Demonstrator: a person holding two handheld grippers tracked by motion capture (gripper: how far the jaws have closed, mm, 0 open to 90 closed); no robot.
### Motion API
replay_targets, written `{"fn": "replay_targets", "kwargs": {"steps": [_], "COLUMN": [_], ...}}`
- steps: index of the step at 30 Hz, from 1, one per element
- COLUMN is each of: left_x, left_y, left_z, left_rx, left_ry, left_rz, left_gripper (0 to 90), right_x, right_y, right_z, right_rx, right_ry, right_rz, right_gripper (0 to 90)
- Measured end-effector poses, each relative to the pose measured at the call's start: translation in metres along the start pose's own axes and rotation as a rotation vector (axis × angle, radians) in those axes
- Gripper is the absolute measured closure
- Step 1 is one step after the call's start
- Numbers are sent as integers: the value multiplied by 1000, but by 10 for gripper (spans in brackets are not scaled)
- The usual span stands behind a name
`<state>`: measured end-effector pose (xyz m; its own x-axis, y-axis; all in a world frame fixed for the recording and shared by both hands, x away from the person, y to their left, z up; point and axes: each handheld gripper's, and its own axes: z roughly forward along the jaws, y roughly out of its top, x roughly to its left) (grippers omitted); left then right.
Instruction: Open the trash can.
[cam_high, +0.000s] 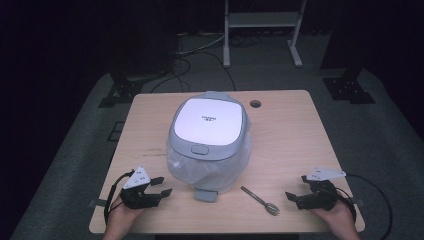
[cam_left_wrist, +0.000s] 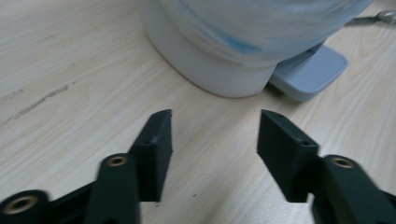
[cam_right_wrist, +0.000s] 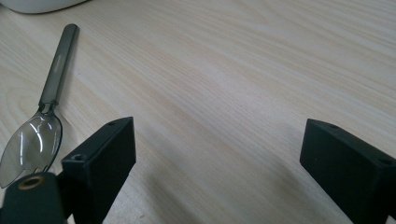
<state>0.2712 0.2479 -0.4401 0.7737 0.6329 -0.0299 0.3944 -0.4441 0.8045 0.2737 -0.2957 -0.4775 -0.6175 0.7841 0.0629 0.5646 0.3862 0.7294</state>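
A grey-and-white rice cooker (cam_high: 209, 145) sits mid-table with its lid down and a clear plastic bag bunched around its lower body. This reads as the starting step — nothing is gripped and both tools rest on the wooden table (cam_high: 290, 135), on the person's side of the cooker. The left gripper (cam_high: 162, 186) lies just beside the cooker's front left, jaws spread wide and empty; in the left gripper view they aim at the cooker's white base (cam_left_wrist: 219, 70) and its grey foot tab (cam_left_wrist: 310, 70). The right gripper (cam_high: 295, 188) lies to the cooker's front right, jaws also wide with nothing between them. A translucent rice spoon (cam_high: 260, 200) lies between that gripper and the cooker, bowl end toward the person. Likely next — press the lid's release button (cam_high: 200, 149), or pick up the spoon (cam_right_wrist: 39, 126) by its thin flat handle, which calls for a low, narrow pinch.
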Motion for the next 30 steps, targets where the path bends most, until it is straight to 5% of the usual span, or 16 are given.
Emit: {"fn": "replay_targets", "kwargs": {"steps": [13,30], "left_x": [-6,-18], "left_y": [18,34], "left_z": [-22,-42], "left_rx": [-33,-81], "left_ry": [-48,-96], "left_rz": [-20,7], "left_gripper": [893,899], "right_x": [-1,-3], "right_y": [-2,-4], "right_z": [2,5], "right_rx": [12,27], "right_ry": [-11,-33], "right_rz": [4,9], "right_gripper": [96,95]}}
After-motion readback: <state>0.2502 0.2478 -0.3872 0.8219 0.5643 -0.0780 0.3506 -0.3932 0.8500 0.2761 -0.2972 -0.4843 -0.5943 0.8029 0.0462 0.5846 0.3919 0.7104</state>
